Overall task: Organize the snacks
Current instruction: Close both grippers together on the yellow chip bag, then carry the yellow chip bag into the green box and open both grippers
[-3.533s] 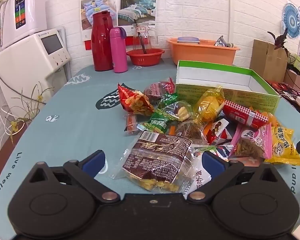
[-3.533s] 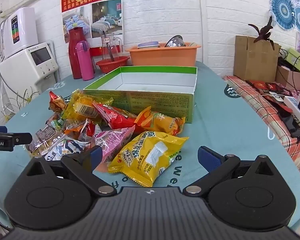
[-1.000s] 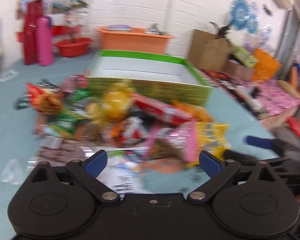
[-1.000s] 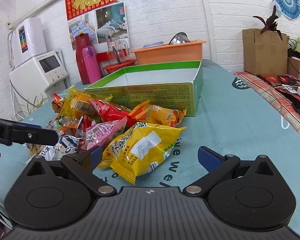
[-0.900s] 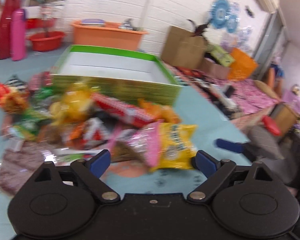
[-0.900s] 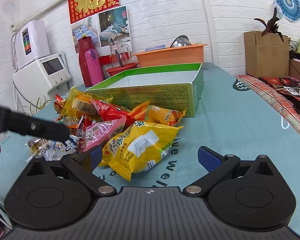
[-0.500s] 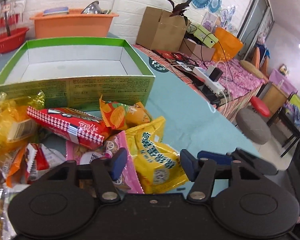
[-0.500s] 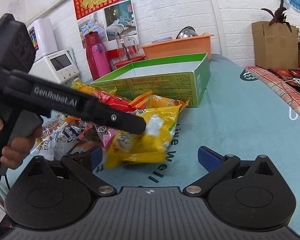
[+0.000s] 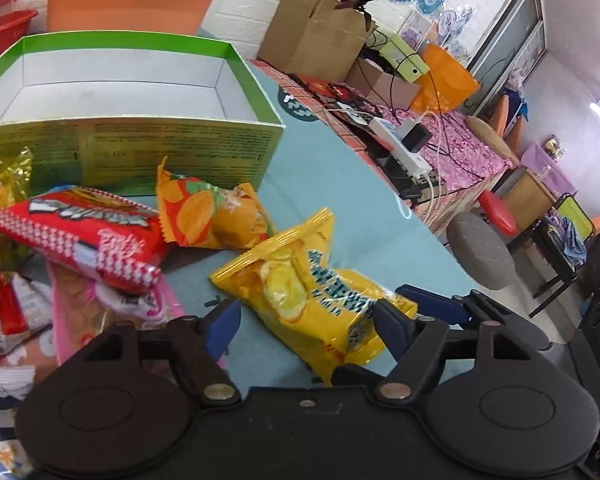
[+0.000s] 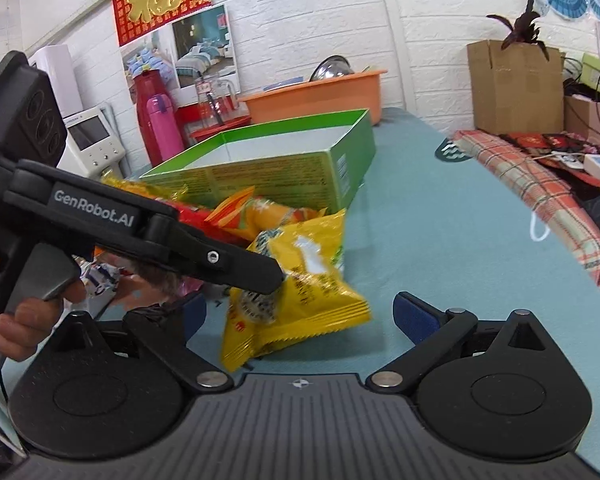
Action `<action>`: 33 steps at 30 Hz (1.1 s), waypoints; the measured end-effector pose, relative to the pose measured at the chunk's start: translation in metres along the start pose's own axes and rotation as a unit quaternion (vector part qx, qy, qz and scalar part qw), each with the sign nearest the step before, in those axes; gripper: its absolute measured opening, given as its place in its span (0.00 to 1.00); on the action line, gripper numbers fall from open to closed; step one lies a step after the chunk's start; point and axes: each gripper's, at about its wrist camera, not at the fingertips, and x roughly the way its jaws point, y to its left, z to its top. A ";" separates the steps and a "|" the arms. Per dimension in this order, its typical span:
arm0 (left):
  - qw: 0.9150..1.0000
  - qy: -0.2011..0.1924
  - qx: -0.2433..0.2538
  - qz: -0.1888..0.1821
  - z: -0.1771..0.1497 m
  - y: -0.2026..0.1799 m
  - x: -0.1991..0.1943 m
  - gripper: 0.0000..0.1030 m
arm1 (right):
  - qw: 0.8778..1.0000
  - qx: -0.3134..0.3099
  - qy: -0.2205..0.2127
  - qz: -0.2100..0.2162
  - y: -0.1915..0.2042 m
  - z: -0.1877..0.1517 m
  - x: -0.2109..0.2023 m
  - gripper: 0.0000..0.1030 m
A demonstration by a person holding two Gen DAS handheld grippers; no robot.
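A yellow snack bag [image 9: 312, 292] lies tilted between the fingers of my left gripper [image 9: 306, 322], whose jaws have narrowed around it; the bag's near end looks lifted in the right wrist view [image 10: 296, 280]. There the left gripper [image 10: 268, 272] reaches in from the left over the bag. My right gripper [image 10: 300, 316] is open and empty just in front of the bag. An open green box [image 9: 120, 80] with a white, empty inside stands behind the snack pile. A red bag [image 9: 76, 236] and an orange bag [image 9: 212, 216] lie before it.
A pink bag [image 9: 112, 304] and other packets lie at the left. An orange basin [image 10: 320, 92], red thermos [image 10: 148, 120] and pink bottle [image 10: 164, 124] stand at the table's far end. A cardboard box [image 10: 516, 84] and cables sit on the right.
My left gripper swung right across the pile to the yellow bag and its jaws closed in around it. The bag has tipped up from lying flat. The right gripper stayed nearly still.
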 end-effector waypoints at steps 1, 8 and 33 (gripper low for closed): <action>1.000 0.001 0.002 0.003 0.000 -0.002 0.003 0.97 | 1.000 -0.001 0.001 -0.003 0.000 0.001 0.002 1.00; 1.000 0.005 -0.010 -0.016 -0.003 -0.002 0.016 0.73 | 1.000 -0.002 0.016 -0.001 0.003 -0.001 0.012 0.94; 0.992 -0.117 -0.037 -0.011 0.085 0.050 -0.044 0.58 | 0.992 -0.093 -0.080 0.030 0.036 0.099 0.070 0.78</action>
